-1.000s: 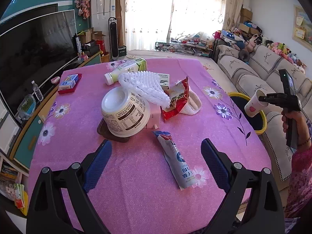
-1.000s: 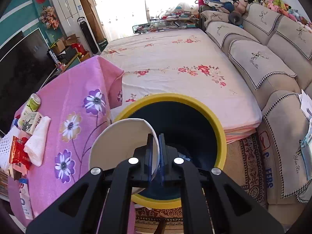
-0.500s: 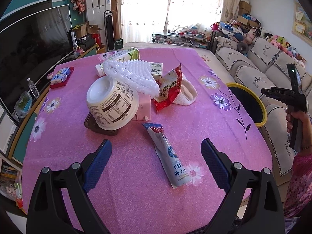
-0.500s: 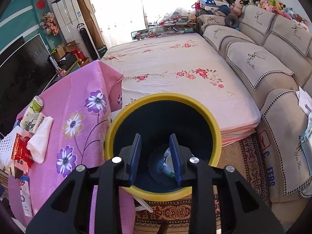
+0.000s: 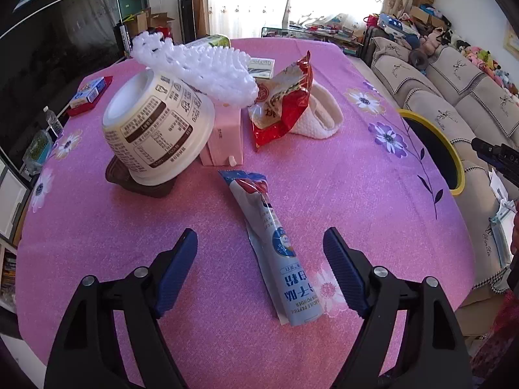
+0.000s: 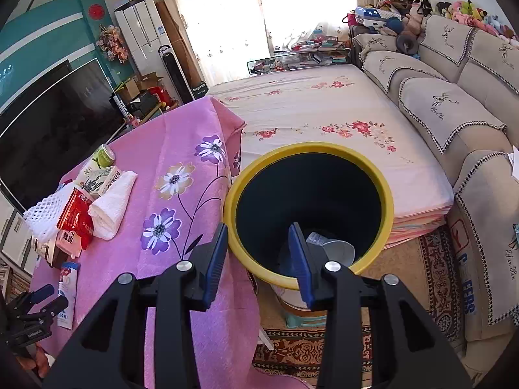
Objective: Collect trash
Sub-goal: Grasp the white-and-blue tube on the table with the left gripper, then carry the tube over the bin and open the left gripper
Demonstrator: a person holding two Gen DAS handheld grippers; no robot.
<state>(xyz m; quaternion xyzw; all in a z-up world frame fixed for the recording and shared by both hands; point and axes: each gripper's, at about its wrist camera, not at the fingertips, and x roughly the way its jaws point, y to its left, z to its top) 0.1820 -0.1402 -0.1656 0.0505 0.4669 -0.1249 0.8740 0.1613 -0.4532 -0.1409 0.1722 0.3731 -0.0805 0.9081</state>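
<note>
Left wrist view: the left gripper (image 5: pixel 259 253) hovers low over the pink tablecloth (image 5: pixel 324 178), fingers spread wide either side of a powder sachet (image 5: pixel 275 243). Right wrist view: the right gripper (image 6: pixel 258 259), fingers parted and empty, points down at the yellow-rimmed bin (image 6: pixel 308 152), where a paper cup (image 6: pixel 337 249) lies.

We are seeing only part of cup (image 6: pixel 334 249) in bin (image 6: pixel 386 194), rest hiding behind right gripper (image 6: pixel 258 253) finger. Frame edge is cutting off left gripper (image 6: pixel 39 298). Box (image 5: pixel 223 136) is sitting half hidden behind bowl (image 5: pixel 159 129).
</note>
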